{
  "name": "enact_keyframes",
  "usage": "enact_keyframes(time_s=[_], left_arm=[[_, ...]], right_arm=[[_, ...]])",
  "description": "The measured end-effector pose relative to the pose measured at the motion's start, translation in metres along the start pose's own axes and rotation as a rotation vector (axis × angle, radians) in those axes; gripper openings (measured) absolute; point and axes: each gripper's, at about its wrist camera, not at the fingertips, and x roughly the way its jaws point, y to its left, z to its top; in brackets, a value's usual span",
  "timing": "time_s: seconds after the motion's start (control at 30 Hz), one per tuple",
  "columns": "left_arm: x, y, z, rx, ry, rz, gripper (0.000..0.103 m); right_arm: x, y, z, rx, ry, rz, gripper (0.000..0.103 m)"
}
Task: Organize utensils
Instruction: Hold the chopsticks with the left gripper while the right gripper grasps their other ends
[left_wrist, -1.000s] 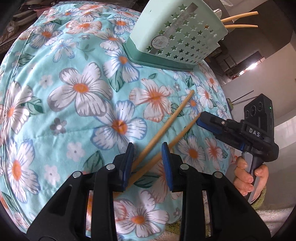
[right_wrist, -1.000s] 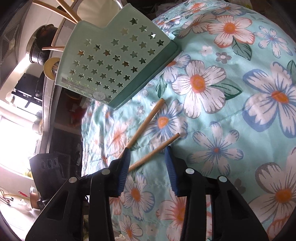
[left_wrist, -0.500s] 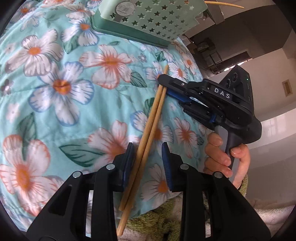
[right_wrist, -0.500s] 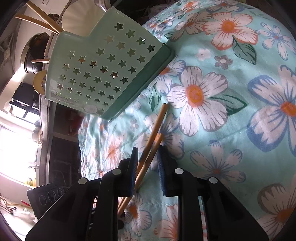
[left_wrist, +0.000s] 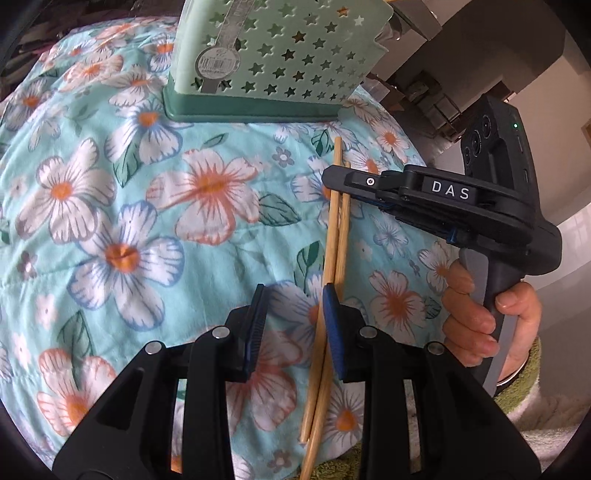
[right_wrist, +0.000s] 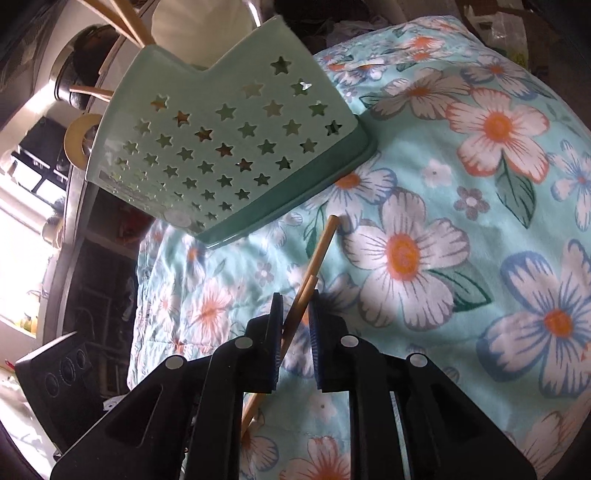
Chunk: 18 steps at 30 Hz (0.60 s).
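Floral cloth (left_wrist: 122, 254), right gripper (right_wrist: 297, 314) pinching chopsticks (left_wrist: 338, 236)

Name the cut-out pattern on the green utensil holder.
Stars on the utensil holder; right wrist view shows them best.

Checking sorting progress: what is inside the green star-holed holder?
In the right wrist view, wooden sticks poke out of the holder top. Its walls hide the rest.

Right tool (left_wrist: 334, 184) clamps two chopsticks (left_wrist: 338, 236) beside the open left tool (left_wrist: 293, 306).
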Motion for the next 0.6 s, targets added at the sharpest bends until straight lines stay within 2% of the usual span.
enact_keyframes(time_s=[0.03,0.1,0.37,0.47,0.6], left_arm=[[0.001,-0.001,0.002,0.006,0.002,0.007,0.028],[0.005,-0.005,0.008,0.016,-0.006,0.025,0.028],[0.017,-0.016,0.012,0.07,-0.027,0.077,0.028],[0.018,-0.019,0.012,0.078,-0.033,0.088,0.028],[0.017,-0.018,0.012,0.07,-0.04,0.085,0.028]], right_arm=[[-0.001,-0.001,0.0,0.008,-0.004,0.006,0.027],[-0.004,-0.005,-0.002,0.028,-0.013,0.008,0.031],[-0.015,-0.016,-0.027,0.059,-0.032,-0.003,0.031],[-0.011,-0.013,-0.031,0.055,-0.037,-0.012,0.025],[-0.008,-0.012,-0.033,0.048,-0.033,-0.012,0.012]])
